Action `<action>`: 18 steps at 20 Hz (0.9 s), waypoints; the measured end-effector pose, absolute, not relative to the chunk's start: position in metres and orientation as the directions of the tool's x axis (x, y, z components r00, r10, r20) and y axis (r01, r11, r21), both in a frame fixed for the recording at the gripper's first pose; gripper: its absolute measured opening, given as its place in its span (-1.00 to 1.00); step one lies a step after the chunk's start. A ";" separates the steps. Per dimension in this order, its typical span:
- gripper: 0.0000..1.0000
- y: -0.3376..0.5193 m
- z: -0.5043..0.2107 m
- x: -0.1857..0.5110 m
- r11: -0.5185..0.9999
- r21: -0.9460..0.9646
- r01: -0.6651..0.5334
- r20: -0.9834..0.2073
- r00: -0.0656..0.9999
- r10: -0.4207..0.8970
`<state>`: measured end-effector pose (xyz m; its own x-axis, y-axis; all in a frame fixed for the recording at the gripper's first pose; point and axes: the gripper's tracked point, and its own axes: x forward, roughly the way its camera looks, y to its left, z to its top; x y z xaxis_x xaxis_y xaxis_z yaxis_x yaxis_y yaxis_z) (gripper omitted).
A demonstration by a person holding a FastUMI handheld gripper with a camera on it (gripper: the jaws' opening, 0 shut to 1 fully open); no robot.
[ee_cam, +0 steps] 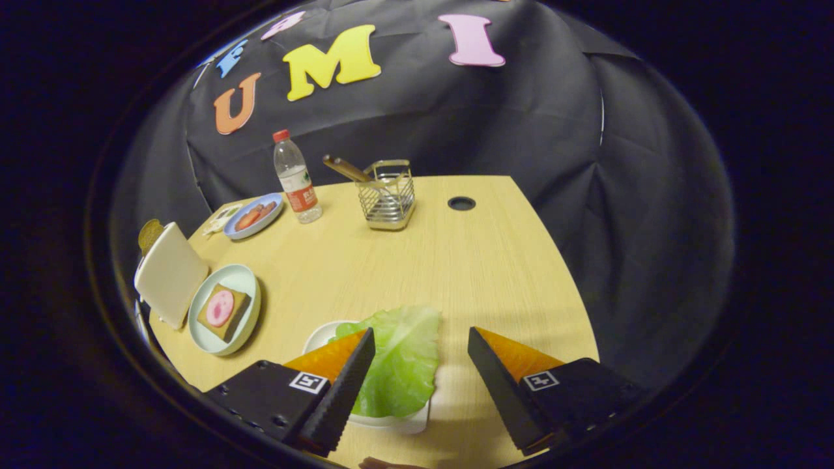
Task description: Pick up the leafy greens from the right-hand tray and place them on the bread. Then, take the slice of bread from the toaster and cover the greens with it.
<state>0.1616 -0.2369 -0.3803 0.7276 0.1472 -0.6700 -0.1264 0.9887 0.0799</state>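
Wood table (456, 260), greens (401, 365) btwn open gripper (420, 342) jaws

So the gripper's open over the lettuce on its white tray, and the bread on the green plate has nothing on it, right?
Not quite: in the gripper view the bread on the green plate carries a pink round slice. The gripper is open over the lettuce on its white tray.

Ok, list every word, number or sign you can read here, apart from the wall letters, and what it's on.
Water bottle label: print too small and blurred to read.
Square markers on the finger mounts: coded patterns, no words.
Gripper: open, fingers over the leafy greens; no text there.
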 end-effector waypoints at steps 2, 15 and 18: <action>0.73 -0.235 -0.391 0.163 0.989 0.073 -0.129 -0.699 0.700 0.143; -0.83 -0.229 -0.401 0.168 0.996 -0.042 -0.080 -0.755 0.656 0.021; -0.83 -0.225 -0.399 0.167 0.995 -0.052 -0.088 -0.761 0.649 0.017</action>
